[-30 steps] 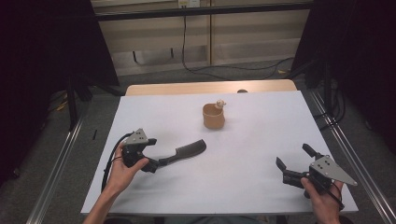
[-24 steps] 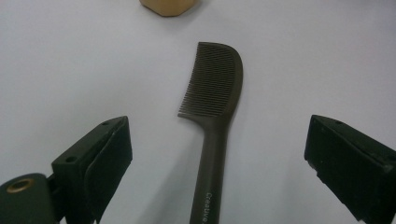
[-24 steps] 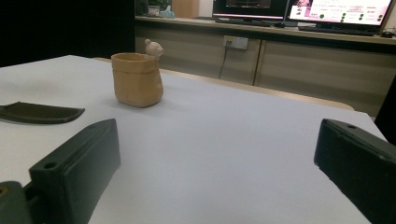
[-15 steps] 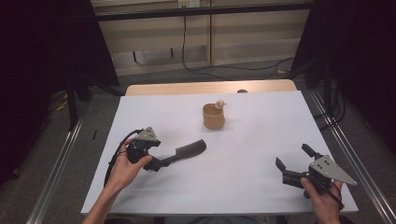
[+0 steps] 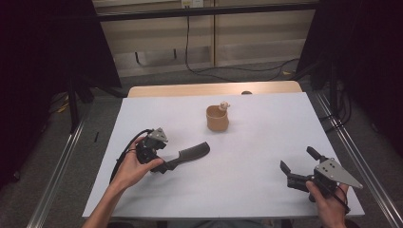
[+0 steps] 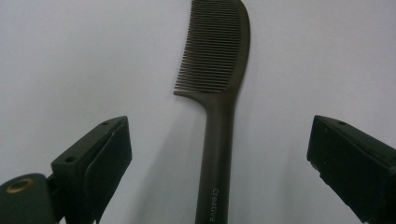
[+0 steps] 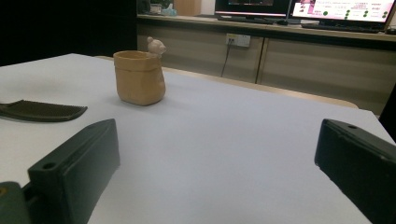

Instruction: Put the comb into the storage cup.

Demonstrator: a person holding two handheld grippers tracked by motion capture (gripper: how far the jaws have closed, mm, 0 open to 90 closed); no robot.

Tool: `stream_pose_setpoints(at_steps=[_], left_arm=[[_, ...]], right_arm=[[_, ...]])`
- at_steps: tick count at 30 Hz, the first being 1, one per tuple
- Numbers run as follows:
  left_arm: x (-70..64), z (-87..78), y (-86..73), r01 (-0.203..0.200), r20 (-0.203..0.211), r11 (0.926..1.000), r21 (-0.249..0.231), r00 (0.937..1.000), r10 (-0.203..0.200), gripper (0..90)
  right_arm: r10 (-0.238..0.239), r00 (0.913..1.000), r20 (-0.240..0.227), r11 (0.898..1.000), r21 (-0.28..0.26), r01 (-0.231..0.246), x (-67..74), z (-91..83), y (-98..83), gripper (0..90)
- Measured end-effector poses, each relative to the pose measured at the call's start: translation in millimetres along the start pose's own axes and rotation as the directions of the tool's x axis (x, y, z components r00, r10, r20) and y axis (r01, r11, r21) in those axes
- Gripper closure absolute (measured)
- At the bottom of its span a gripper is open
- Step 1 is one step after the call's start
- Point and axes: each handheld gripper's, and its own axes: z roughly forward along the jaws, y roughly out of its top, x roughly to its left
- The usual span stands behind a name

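Note:
A dark comb (image 5: 191, 154) lies flat on the white table cover (image 5: 266, 137), left of centre. My left gripper (image 5: 165, 160) sits over the comb's handle end. In the left gripper view the comb (image 6: 219, 74) runs up between the two jaws of the left gripper (image 6: 217, 140), which stand wide on either side without touching it. They have just been opening. My right gripper (image 5: 298, 160) rests open near the front right corner with nothing in it. The right gripper view looks between the jaws of the right gripper (image 7: 217, 144) at a tan cup (image 7: 139, 77).
The tan cup (image 5: 217, 118) stands upright at the table's middle back, with a small bear figure (image 5: 224, 105) on its rim. Metal rails run along both sides of the table. A cable loops from the left gripper over the person's wrist.
The left hand has slid a little to the right, bringing its gripper further over the comb's handle. The comb, the cup and the right gripper have stayed put.

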Motion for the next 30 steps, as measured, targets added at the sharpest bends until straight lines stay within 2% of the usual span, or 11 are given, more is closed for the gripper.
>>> stream_pose_setpoints(at_steps=[2,4,5,6,10,16,19,22,27,30], left_arm=[[0.5,1.8,1.6,-0.003,-0.006,1.0000,0.008,1.0000,0.003,6.6],[1.6,3.1,3.3,-0.041,0.008,0.9983,0.041,0.9992,0.040,6.6],[0.2,4.9,3.9,-0.030,-0.004,0.9989,0.037,0.9995,0.030,6.9],[-0.6,6.2,4.6,-0.034,-0.008,0.9981,0.052,0.9994,0.034,7.0],[-1.8,11.2,6.3,-0.050,0.022,0.9955,0.080,0.9986,0.048,11.5],[-0.4,15.1,9.7,-0.052,0.020,0.9934,0.103,0.9985,0.050,17.9],[1.1,18.4,9.7,-0.058,0.042,0.9909,0.121,0.9977,0.053,26.0],[1.5,21.5,10.1,-0.060,0.022,0.9873,0.147,0.9981,0.058,30.9],[2.4,24.1,12.9,-0.062,0.023,0.9833,0.171,0.9980,0.059,39.1],[2.8,26.8,15.3,-0.069,0.026,0.9782,0.196,0.9975,0.066,45.3]], right_arm=[[0.000,1.0000,-0.002,1.000,0.001,0.000,0.0,0.2,0.0,0.0],[-0.003,1.0000,-0.004,1.000,0.001,0.003,0.2,0.2,-0.1,0.0],[-0.003,1.0000,-0.007,1.000,0.003,0.003,0.4,0.2,-0.1,0.0],[-0.004,1.0000,-0.008,1.000,0.002,0.004,0.4,0.2,-0.1,0.0],[-0.004,1.0000,-0.007,1.000,0.003,0.005,0.3,0.3,-0.2,0.0],[-0.012,0.9999,-0.007,1.000,0.005,0.012,0.5,0.2,-0.2,0.0],[-0.011,0.9999,-0.007,1.000,0.005,0.011,0.3,0.1,-0.2,0.0],[-0.012,0.9999,-0.008,1.000,0.005,0.012,0.2,0.2,-0.2,0.0],[-0.013,0.9999,-0.006,1.000,0.011,0.013,0.4,0.4,-0.3,0.0],[-0.018,0.9998,-0.006,1.000,0.020,0.018,0.4,1.0,-0.7,0.0]])
